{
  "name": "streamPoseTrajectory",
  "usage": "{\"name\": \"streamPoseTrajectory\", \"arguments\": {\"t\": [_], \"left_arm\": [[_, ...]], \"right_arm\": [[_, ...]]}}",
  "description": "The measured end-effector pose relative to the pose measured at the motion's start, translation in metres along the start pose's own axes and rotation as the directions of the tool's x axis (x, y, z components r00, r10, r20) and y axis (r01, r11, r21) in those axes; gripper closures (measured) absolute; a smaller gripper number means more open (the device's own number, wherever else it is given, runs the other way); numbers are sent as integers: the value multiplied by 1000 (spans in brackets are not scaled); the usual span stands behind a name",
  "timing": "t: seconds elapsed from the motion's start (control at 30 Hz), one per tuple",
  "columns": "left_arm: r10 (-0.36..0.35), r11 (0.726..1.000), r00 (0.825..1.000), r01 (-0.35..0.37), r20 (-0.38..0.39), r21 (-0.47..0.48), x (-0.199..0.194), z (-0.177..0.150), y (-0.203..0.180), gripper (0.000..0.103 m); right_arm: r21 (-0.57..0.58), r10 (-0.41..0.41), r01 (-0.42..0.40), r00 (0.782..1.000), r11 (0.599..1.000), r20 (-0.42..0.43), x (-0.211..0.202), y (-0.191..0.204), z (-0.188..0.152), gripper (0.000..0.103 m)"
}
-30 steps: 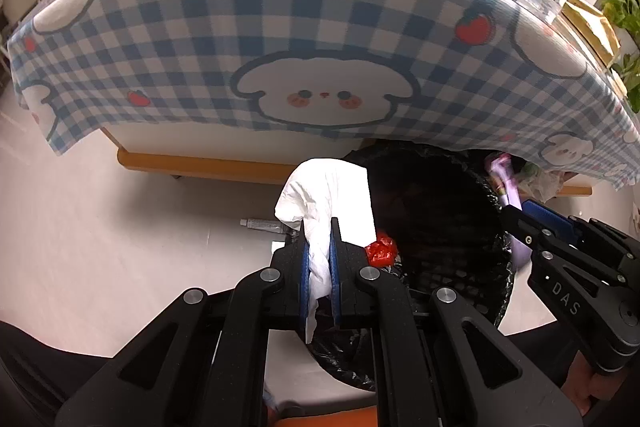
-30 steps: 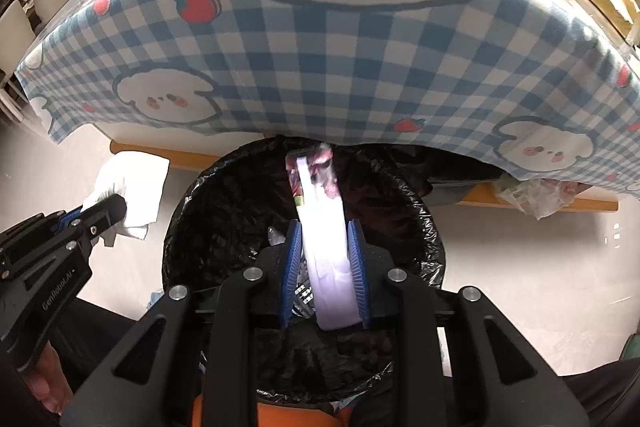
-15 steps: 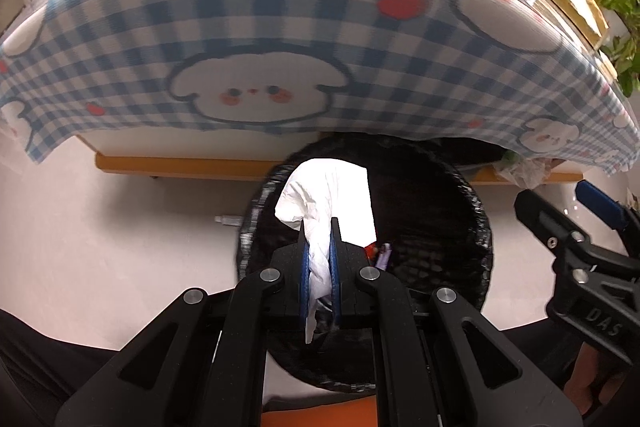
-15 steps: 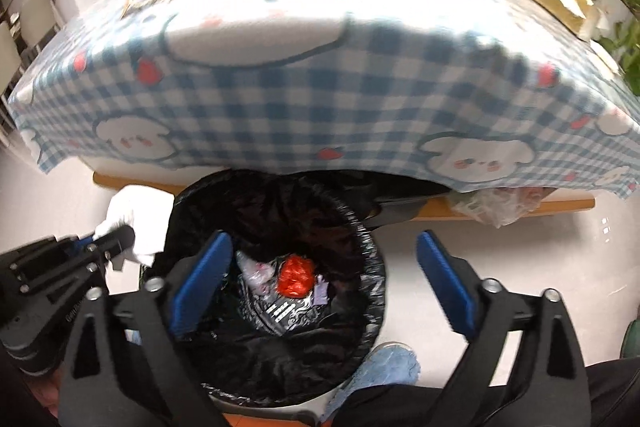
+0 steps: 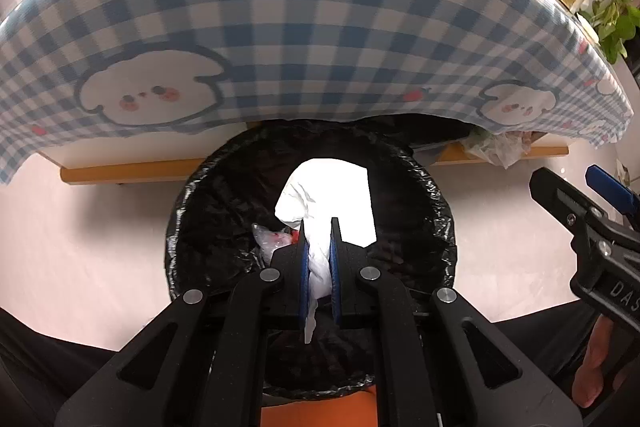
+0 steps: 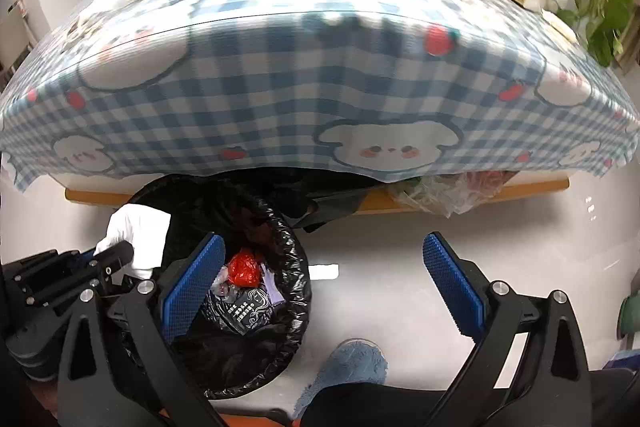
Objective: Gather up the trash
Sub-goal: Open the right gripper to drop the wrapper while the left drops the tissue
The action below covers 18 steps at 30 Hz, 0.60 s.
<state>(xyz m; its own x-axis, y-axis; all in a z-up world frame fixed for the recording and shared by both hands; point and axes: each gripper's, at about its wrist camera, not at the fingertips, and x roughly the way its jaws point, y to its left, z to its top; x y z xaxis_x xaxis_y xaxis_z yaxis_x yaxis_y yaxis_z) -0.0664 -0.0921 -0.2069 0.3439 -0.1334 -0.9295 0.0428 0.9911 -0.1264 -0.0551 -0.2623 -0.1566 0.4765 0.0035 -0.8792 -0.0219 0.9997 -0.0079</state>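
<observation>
The left hand-held gripper (image 5: 318,259) is closed narrow on a crumpled white tissue (image 5: 332,195), which hangs over the mouth of the bin (image 5: 436,199), a round basket lined with a black bag that stands on the floor at the near edge of the bench (image 6: 280,67); the step in hand, as I judge it, is the drop. The right hand-held gripper (image 6: 320,283) stands wide and holds nothing, off to the right of the bin over bare floor.

To do the drop well, the tissue should sit over the middle of the opening and not over the liner's rim before the jaws part; in the left wrist view it looks roughly central already, with most of the sheet bunched beyond the blue pads (image 5: 305,267) and a thin tail trailing back between them. The jaws should open fully, since soft paper may cling to the ribbed pads; a small downward tilt would likely help it slide free. A light sheet can drift, so a release low over the opening is safer than one from high up.

Inside the bin lie a red wrapper (image 6: 244,269) and a black printed packet (image 6: 250,311); the checked tablecloth (image 5: 280,39) overhangs the far side of the bin, so the approach is best kept to the near side.
</observation>
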Motion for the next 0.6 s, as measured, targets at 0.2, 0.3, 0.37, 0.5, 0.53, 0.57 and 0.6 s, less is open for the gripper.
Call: {"name": "streamPoseTrajectory", "arguments": {"t": [0.2,0.3,0.37,0.5,0.53,0.57,0.6], "left_arm": [[6,1000,1000,-6,3,29,3,2,-10,94],[3,999,1000,-3,-7,37,4,1,-10,87],[7,999,1000,-7,-6,43,5,1,-11,79],[11,999,1000,-11,0,43,3,0,-8,59],[14,999,1000,-14,4,42,1,0,-7,50],[19,999,1000,-20,11,41,-1,0,-6,47],[27,999,999,-27,21,42,-5,0,-4,42]], "right_arm": [[11,-3,3,1000,1000,-9,4,-8,-1,8],[13,-10,10,1000,1000,-27,8,-9,-1,8],[11,-12,12,999,1000,-35,10,-9,0,8],[3,-16,16,999,1000,-31,10,-6,2,8],[4,-16,16,1000,1000,-27,10,-6,2,8],[7,-14,14,1000,1000,-22,9,-7,3,8],[10,-12,12,1000,1000,-20,8,-7,4,8]]}}
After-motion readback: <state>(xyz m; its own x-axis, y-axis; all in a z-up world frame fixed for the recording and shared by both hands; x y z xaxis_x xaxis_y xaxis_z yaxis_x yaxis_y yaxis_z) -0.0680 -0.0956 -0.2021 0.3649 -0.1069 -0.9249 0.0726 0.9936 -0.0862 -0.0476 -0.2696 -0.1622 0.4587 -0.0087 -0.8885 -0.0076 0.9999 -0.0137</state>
